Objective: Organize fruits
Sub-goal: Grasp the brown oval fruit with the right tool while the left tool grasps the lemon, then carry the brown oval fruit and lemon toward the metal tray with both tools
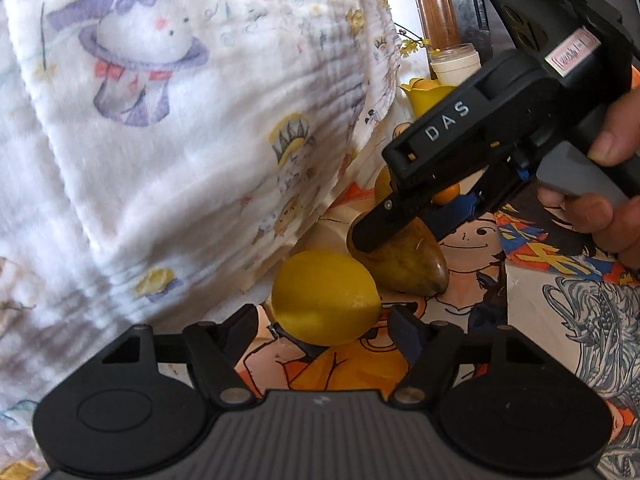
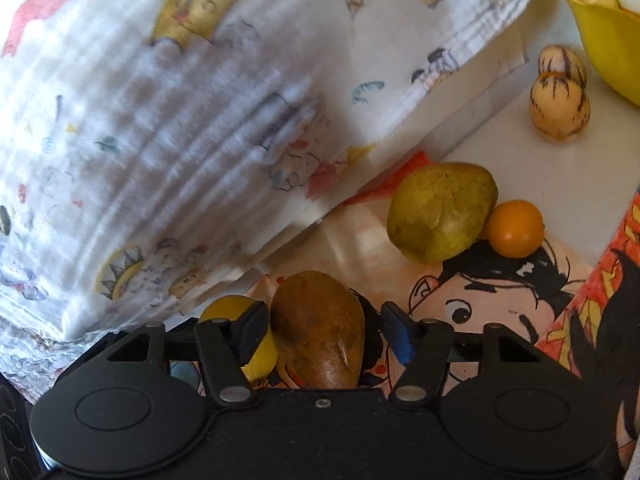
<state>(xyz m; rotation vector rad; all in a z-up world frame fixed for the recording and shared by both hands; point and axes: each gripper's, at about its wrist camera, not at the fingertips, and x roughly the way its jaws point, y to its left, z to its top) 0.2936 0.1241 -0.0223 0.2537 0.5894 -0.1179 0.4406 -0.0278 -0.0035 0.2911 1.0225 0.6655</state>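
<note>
A yellow lemon [image 1: 324, 300] lies on a cartoon-print cloth [image 1: 560, 312] between the open fingers of my left gripper [image 1: 324, 328]. A brown mango [image 2: 318, 330] lies just behind it, between the open fingers of my right gripper [image 2: 324, 324]; the left wrist view shows that gripper [image 1: 372, 236] coming down over the mango [image 1: 404, 264]. Farther on lie a green-yellow mango [image 2: 442, 212], a small orange fruit [image 2: 514, 228] and two striped pale fruits [image 2: 560, 108]. A yellow bowl [image 2: 608, 44] at the far right holds more fruit.
A large white printed blanket [image 1: 160, 140] rises on the left, close to the lemon. A white jar [image 1: 456, 64] and a wooden post [image 1: 436, 4] stand behind the bowl.
</note>
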